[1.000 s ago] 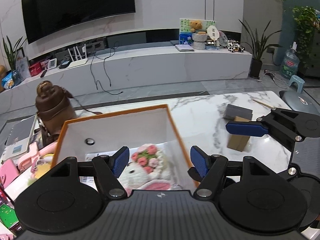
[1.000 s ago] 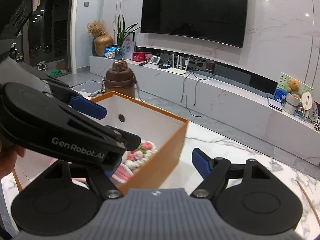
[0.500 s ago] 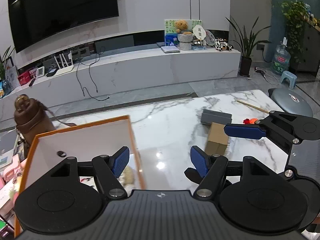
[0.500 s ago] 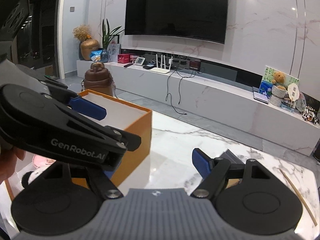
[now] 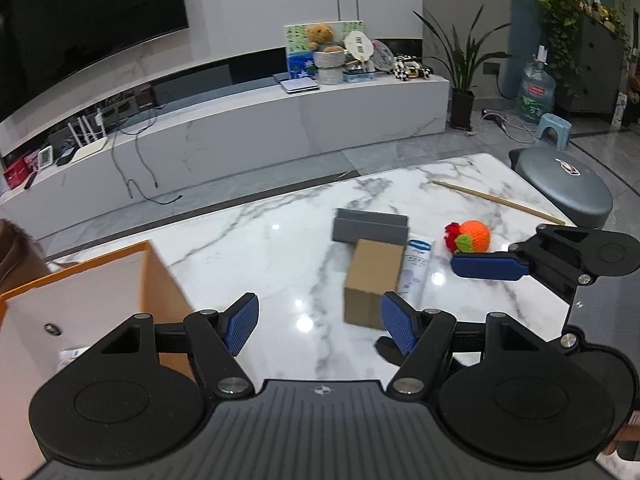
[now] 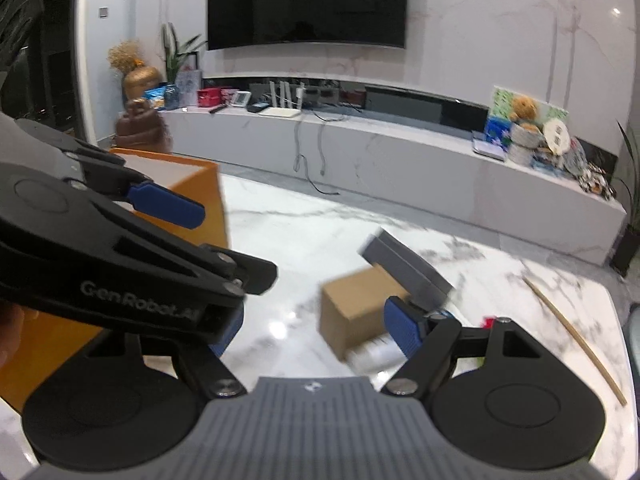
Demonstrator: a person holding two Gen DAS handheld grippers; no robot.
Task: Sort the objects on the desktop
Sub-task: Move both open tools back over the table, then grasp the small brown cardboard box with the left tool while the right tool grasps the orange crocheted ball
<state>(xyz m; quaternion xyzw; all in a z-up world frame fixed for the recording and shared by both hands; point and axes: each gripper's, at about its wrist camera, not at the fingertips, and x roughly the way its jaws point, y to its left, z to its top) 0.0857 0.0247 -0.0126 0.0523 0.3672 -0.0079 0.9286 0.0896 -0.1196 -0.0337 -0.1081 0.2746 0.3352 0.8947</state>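
Cardboard box [image 5: 374, 282] just ahead of left gripper [image 5: 318, 324] — jaws apart, nothing btwn

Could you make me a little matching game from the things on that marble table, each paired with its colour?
Things:
1. knitted ball
2. small carton
3. flat box behind the carton
4. big open box on the left

Colours:
a. grey
b. orange outside, white inside
c. orange with red and green bits
d. plain brown cardboard

Pairs: 1-c, 2-d, 3-a, 4-b
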